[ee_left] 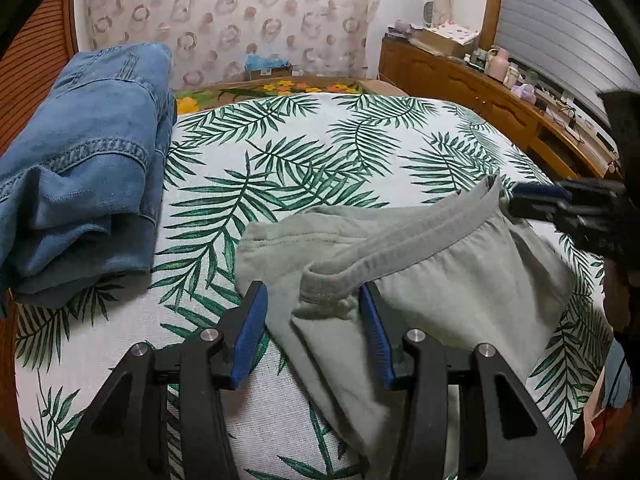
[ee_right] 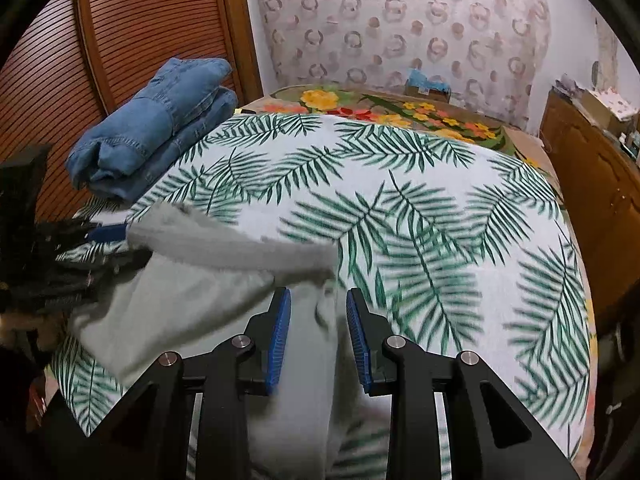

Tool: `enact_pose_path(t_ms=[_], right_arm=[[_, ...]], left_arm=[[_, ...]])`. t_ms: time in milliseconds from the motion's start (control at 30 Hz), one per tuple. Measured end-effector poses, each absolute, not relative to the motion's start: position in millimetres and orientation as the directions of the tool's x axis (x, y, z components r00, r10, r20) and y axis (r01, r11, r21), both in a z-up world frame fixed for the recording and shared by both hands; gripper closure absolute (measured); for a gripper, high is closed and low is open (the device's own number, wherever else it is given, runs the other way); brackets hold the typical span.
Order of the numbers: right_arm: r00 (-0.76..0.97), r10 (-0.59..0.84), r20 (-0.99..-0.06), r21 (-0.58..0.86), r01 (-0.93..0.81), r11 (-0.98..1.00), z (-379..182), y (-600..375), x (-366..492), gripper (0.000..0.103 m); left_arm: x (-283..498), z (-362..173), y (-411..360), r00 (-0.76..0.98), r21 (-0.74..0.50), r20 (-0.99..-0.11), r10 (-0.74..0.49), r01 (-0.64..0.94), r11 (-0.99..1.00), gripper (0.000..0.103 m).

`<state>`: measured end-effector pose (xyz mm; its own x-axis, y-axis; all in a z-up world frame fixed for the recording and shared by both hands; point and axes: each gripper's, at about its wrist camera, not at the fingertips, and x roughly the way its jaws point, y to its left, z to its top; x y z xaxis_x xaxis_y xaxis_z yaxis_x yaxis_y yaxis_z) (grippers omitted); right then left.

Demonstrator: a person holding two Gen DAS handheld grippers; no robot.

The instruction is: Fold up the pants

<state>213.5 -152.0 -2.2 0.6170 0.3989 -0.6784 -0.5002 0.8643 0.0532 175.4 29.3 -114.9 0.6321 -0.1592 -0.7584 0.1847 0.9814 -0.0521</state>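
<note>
Left wrist view: the grey pants [ee_left: 420,280] lie crumpled on the bed [ee_left: 320,152], waistband running from the left gripper [ee_left: 314,312] across to the right gripper [ee_left: 532,200]. The left jaws stand part open, the waistband end between them, unclamped. The right jaws (blurred in their own view) straddle cloth with visible gaps. Each gripper is nearest its own waistband end.

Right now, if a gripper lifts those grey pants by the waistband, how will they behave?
Likely floppy: the grey pants lie creased and slumped on the leaf-print bedspread. Probably light, since the cloth looks thin beside the folded jeans. The ribbed waistband looks thicker, so it should give a surer grip.
</note>
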Motion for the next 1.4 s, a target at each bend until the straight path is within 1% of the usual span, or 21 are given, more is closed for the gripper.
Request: enact_pose_path(t_ms=[267,333,400,433,500,733,767,800,900,1000,1133,1333,1400], right_arm=[[0.583,0.382,-0.717,0.045,-0.509,0.86,-9,-138,243,0.074],[0.567,0.407,-0.716,0.074,-0.519,0.852,-9,-140,244,0.095],[0.584,0.408,-0.701,0.075,-0.51,0.857,-7,-143,244,0.099],[0.602,0.397,-0.693,0.065,-0.496,0.866,-5,-146,243,0.099],[0.63,0.359,-0.689,0.044,-0.458,0.888,-5,-150,243,0.099],[0.662,0.297,-0.688,-0.02,-0.426,0.905,-10,-144,235,0.099],[0.662,0.302,-0.686,-0.016,-0.429,0.903,-8,-145,233,0.099],[0.66,0.314,-0.683,-0.007,-0.435,0.9,-7,-146,230,0.096],[0.664,0.317,-0.678,-0.012,-0.441,0.897,-3,-154,216,0.084],[0.667,0.338,-0.664,-0.005,-0.456,0.89,0,-168,192,0.082],[0.649,0.376,-0.661,0.041,-0.47,0.882,-8,-183,162,0.079],[0.648,0.392,-0.653,0.063,-0.469,0.881,-18,-197,128,0.078],[0.648,0.393,-0.652,0.065,-0.469,0.881,-20,-199,122,0.077]], left_arm=[[175,-115,27,0.634,-0.041,-0.759,-0.151,0.185,0.982,0.053],[175,-116,27,0.634,-0.036,-0.759,-0.146,0.183,0.982,0.053],[176,-116,27,0.633,-0.035,-0.76,-0.146,0.184,0.982,0.052],[176,-116,26,0.632,-0.037,-0.76,-0.149,0.186,0.982,0.05],[177,-116,25,0.629,-0.038,-0.762,-0.153,0.193,0.98,0.048],[176,-117,25,0.628,-0.043,-0.762,-0.158,0.194,0.98,0.047],[176,-117,25,0.628,-0.043,-0.762,-0.158,0.194,0.98,0.047],[175,-117,25,0.63,-0.044,-0.76,-0.158,0.194,0.98,0.047],[167,-110,29,0.652,-0.052,-0.743,-0.153,0.172,0.984,0.047],[144,-94,30,0.668,-0.108,-0.712,-0.214,0.196,0.975,0.047],[107,-79,23,0.685,-0.121,-0.68,-0.261,0.247,0.961,0.047],[76,-83,15,0.674,-0.118,-0.68,-0.288,0.287,0.951,0.047],[69,-88,12,0.664,-0.113,-0.688,-0.294,0.302,0.947,0.051]])
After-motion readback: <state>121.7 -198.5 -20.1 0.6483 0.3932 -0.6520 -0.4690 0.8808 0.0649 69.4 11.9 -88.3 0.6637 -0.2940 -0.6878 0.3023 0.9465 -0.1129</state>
